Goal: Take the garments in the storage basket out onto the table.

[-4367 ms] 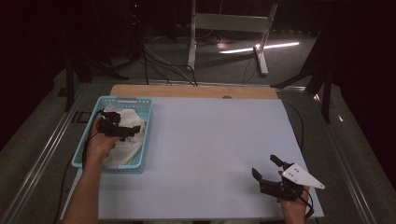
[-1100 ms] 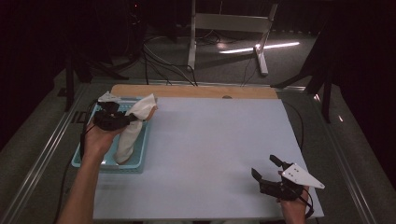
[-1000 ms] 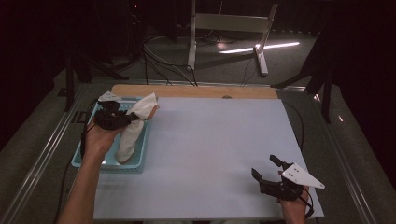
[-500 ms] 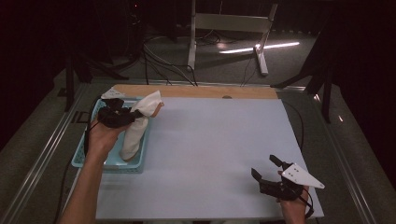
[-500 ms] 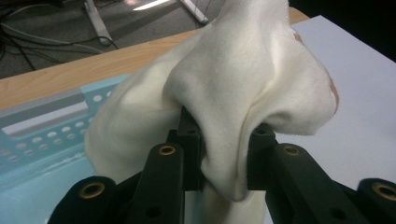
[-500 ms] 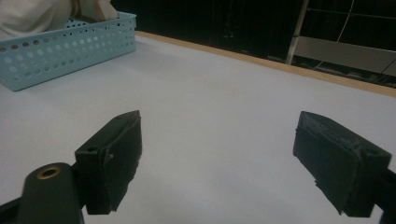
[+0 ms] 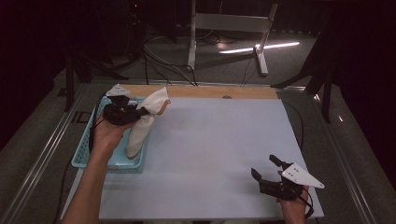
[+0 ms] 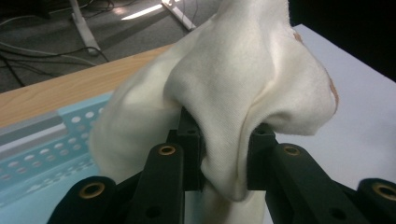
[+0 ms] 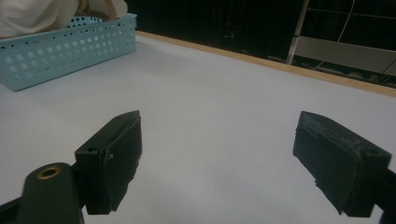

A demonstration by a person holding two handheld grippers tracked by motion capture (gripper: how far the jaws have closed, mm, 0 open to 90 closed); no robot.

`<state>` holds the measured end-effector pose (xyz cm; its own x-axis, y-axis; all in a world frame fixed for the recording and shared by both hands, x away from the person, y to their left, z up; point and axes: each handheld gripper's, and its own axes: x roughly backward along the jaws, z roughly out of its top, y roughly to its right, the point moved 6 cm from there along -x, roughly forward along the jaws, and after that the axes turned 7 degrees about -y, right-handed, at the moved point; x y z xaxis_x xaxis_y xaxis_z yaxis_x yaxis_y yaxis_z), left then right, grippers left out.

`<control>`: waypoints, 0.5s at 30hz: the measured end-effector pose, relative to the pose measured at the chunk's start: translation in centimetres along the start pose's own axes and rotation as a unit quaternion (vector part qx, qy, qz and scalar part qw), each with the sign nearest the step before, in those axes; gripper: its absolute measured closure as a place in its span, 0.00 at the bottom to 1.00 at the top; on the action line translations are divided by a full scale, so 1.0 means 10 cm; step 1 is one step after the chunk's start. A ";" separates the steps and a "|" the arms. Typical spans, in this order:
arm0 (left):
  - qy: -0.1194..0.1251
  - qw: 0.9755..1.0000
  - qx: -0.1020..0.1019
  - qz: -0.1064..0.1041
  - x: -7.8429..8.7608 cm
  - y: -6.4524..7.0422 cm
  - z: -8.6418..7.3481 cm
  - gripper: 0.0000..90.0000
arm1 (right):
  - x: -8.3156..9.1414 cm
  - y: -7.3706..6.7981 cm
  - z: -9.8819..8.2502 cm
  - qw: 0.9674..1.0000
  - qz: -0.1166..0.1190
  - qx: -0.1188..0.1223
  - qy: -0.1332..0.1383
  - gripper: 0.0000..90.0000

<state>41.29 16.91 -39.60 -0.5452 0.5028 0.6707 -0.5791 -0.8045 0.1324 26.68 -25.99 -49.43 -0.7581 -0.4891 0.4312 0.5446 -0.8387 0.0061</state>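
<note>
A cream cloth [image 7: 142,123] hangs from my left gripper [image 7: 140,112], which is shut on it above the light blue perforated basket [image 7: 84,151] at the table's left. In the left gripper view the cloth [image 8: 243,88] bunches between the two black jaws and drapes over them, its lower end trailing into the basket [image 8: 42,140]. My right gripper [image 7: 267,169] rests near the front right of the table, open, with nothing between its jaws. In the right gripper view, the right gripper [image 9: 224,154] points across the bare table toward the basket [image 9: 65,49] and a bit of cloth [image 9: 37,14].
The white table top [image 7: 215,140] has a wooden strip [image 7: 210,91] along its far edge. Behind it stand a metal frame's legs [image 7: 224,28] and cables on a dark floor. A metal rail [image 7: 37,163] runs along the table's left side.
My left gripper has lifted the cloth out of the basket and carried it a little up and to the right. The right gripper has stayed where it was.
</note>
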 end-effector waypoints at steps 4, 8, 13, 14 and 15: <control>-0.003 1.000 -0.006 -0.001 -0.04 0.05 0.04 0.83 | 0.00 0.00 0.00 1.000 0.000 0.000 0.000 0.17; -0.005 1.000 -0.013 -0.002 -0.08 0.10 0.07 0.83 | 0.00 0.00 0.00 1.000 -0.001 0.000 0.000 0.17; 0.001 1.000 -0.017 -0.006 -0.12 0.17 0.12 0.83 | 0.01 0.01 0.00 1.000 -0.002 0.000 0.001 0.17; 0.002 1.000 -0.017 -0.008 -0.13 0.18 0.13 0.83 | 0.01 0.01 0.00 1.000 -0.002 0.000 0.001 0.17; 0.002 1.000 -0.018 -0.008 -0.14 0.19 0.13 0.83 | 0.01 0.01 0.00 1.000 -0.002 0.000 0.002 0.17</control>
<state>41.69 14.26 -39.30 -0.5379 0.5169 0.6660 -0.6087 -0.7847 0.1174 26.66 -26.12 -49.34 -0.7613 -0.4867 0.4284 0.5417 -0.8406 0.0075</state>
